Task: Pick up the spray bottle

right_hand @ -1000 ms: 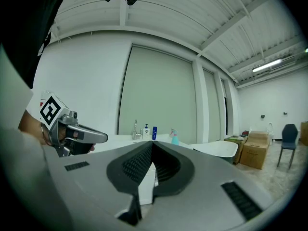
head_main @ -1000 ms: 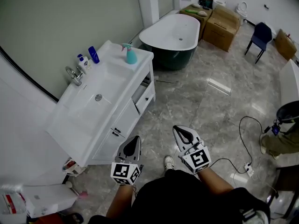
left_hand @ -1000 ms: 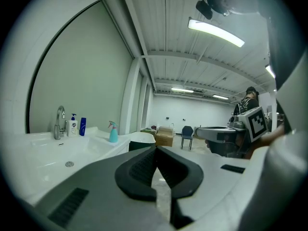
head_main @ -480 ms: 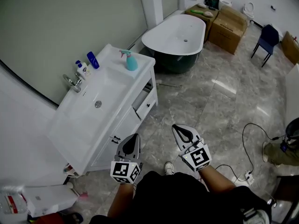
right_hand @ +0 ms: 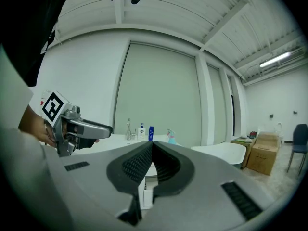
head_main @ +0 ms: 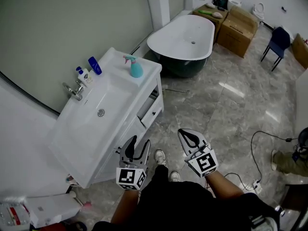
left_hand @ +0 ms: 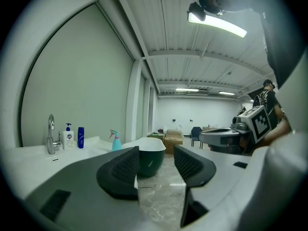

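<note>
At the far corner of the vanity table [head_main: 118, 64], near its edge, the teal spray bottle [head_main: 136, 67] stands well apart from both grippers. The left gripper [head_main: 137, 146], empty, has just been opening partway; the right gripper [head_main: 188, 137] is clenched on nothing. Too narrow an approach could knock the bottle off.
</note>
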The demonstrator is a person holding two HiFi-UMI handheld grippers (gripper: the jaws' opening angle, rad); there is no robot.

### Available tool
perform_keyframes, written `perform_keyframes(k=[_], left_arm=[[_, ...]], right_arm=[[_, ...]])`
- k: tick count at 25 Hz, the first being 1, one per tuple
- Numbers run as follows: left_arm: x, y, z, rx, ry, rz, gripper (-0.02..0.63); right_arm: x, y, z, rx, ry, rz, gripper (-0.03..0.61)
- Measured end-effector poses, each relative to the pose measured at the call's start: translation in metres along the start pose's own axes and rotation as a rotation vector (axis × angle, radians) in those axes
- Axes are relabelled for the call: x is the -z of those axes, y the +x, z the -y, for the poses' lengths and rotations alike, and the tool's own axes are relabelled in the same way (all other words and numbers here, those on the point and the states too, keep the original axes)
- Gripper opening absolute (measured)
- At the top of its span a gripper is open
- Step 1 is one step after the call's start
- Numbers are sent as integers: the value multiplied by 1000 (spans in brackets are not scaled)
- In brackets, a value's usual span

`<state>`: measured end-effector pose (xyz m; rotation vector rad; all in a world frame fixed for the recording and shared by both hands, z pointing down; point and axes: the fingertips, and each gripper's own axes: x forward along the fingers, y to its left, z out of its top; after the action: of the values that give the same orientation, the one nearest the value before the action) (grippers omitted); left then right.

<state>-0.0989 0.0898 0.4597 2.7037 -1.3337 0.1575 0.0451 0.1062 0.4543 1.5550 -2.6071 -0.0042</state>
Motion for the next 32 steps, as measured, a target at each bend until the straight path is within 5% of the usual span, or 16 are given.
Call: perform_keyframes(k=[7, 8, 32], left_arm=[[-5, 48, -39, 15, -30, 15, 583], [-6, 53, -47, 9, -32, 16, 594], [-16, 156, -180, 43, -45, 4, 538]], right_arm=[[-4, 51, 24, 16, -8, 9, -2], [-7, 59, 27, 19, -7, 10, -2], [-32, 212, 73, 92, -34, 12, -2]])
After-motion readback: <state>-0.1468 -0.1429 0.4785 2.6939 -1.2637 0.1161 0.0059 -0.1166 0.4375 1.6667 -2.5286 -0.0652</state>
